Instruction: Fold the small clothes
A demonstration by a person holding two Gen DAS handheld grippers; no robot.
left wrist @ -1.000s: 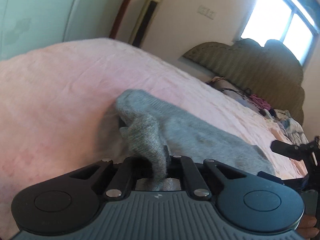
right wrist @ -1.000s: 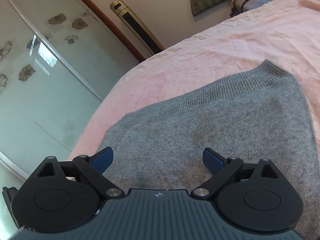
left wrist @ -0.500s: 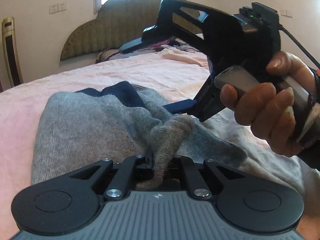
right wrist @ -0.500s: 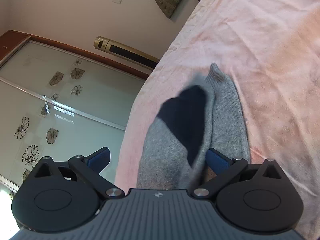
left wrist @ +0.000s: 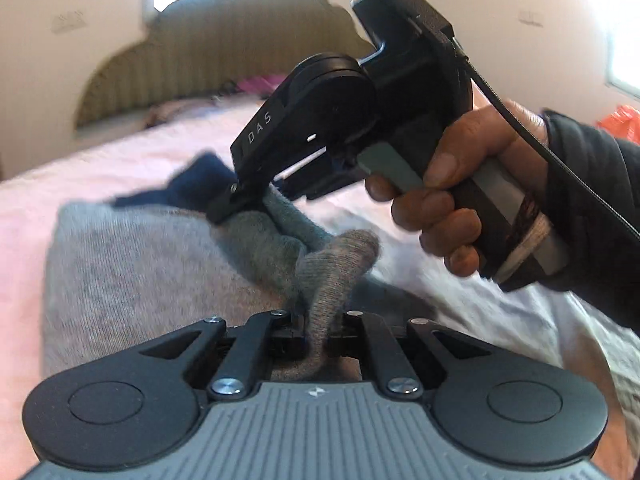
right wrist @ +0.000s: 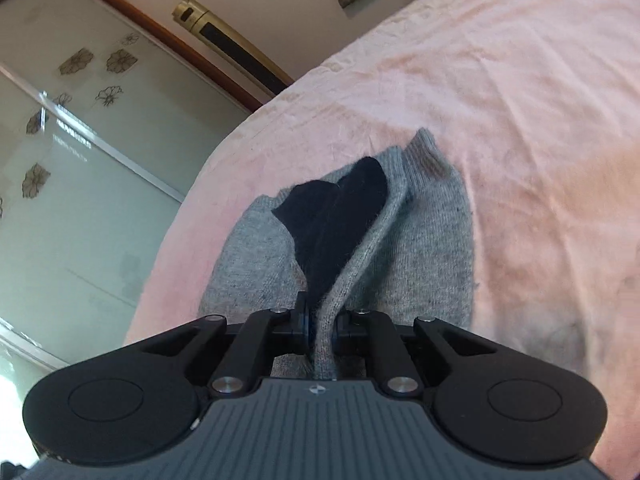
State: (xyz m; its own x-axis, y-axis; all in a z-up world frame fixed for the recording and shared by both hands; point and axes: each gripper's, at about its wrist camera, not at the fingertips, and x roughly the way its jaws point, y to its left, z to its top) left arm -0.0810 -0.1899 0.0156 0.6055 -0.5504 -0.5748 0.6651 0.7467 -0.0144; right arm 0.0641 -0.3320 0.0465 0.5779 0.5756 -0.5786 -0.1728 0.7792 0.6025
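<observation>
Right wrist: grey garment [right wrist: 432, 240] pinched between hand-held gripper [right wrist: 322, 328] fingers.

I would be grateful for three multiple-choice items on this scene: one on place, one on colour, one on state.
1. Where does the grey garment lie?
A. on a pink bed sheet
B. on a wooden floor
C. in a basket

2. What colour is the patch showing inside the garment?
A. red
B. dark navy
C. yellow

3. How is the right claw?
A. wide open
B. shut on nothing
C. shut on grey fabric

Answers: 1 A, pink sheet surrounds it; 2 B, a dark patch shows at the fold; 3 C, a knit ridge runs between its closed fingers.
</observation>
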